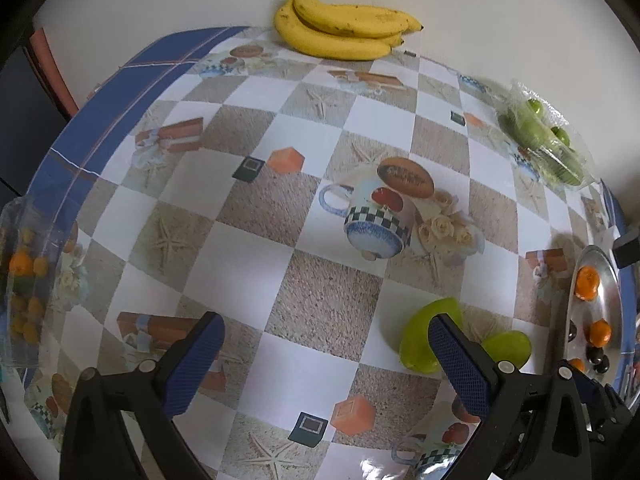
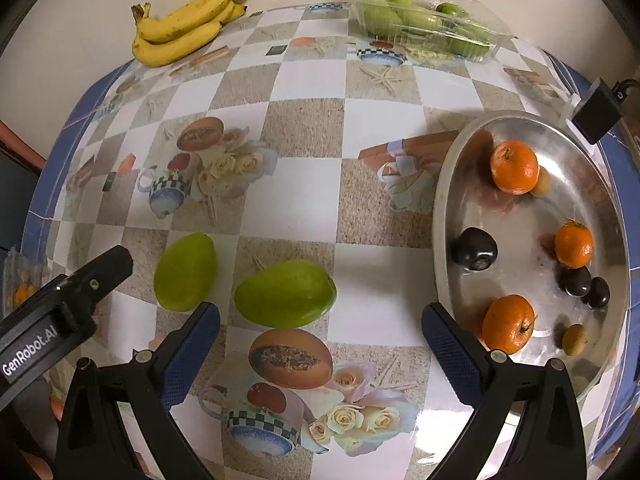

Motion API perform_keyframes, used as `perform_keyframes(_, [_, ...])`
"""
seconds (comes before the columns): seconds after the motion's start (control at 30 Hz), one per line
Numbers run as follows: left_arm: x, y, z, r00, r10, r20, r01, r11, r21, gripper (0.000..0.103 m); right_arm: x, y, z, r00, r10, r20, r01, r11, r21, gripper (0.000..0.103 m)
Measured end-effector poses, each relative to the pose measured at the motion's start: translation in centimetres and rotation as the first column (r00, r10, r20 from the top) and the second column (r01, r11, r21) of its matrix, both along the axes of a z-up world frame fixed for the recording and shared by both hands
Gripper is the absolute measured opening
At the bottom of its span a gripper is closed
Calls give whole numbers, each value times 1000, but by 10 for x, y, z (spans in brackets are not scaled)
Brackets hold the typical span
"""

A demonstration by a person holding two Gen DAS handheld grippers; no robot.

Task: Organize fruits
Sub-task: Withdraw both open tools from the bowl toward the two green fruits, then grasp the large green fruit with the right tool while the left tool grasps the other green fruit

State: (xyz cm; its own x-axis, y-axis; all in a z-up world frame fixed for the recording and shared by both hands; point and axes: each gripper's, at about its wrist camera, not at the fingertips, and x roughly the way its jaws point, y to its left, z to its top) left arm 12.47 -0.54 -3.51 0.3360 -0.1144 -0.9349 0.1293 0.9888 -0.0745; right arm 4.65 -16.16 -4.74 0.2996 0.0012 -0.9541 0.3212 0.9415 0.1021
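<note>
Two green mangoes lie on the patterned tablecloth: one just ahead of my open, empty right gripper, the other to its left. In the left wrist view they sit partly behind the right finger of my open, empty left gripper. A steel tray at the right holds three oranges, dark plums and small brownish fruits. A banana bunch lies at the far edge, also seen in the left wrist view.
A clear plastic box of green fruits stands at the far right. A clear bag of small orange and yellow fruits sits at the table's left edge. A black device is behind the tray. The left gripper's body is at the left.
</note>
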Motion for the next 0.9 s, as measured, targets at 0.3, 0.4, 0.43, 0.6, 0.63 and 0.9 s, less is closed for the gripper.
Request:
perform_keyframes(0.3, [1, -5, -10, 999, -14, -31, 14, 1000, 2, 103, 7, 9, -10, 999, 46, 4, -46, 999, 1, 101])
perform_keyframes(0.4, [2, -7, -11, 999, -20, -39, 20, 1000, -11, 103, 9, 11, -12, 998, 57, 18, -57, 998, -1, 101])
perform_keyframes(0.43, [3, -7, -11, 999, -23, -43, 23, 1000, -16, 103, 9, 11, -12, 998, 59, 23, -59, 998, -2, 101])
perform_keyframes(0.6, [4, -11, -12, 998, -34, -47, 32, 999, -30, 103, 11, 10, -16, 998, 55, 30, -55, 999, -2, 101])
perform_keyframes(0.63, [4, -11, -12, 998, -35, -48, 33, 999, -39, 103, 11, 9, -17, 998, 54, 33, -54, 999, 2, 101])
perform_keyframes(0.9, [6, -21, -14, 996, -76, -57, 70, 993, -100, 91, 13, 10, -16, 996, 75, 50, -77, 997, 31, 82])
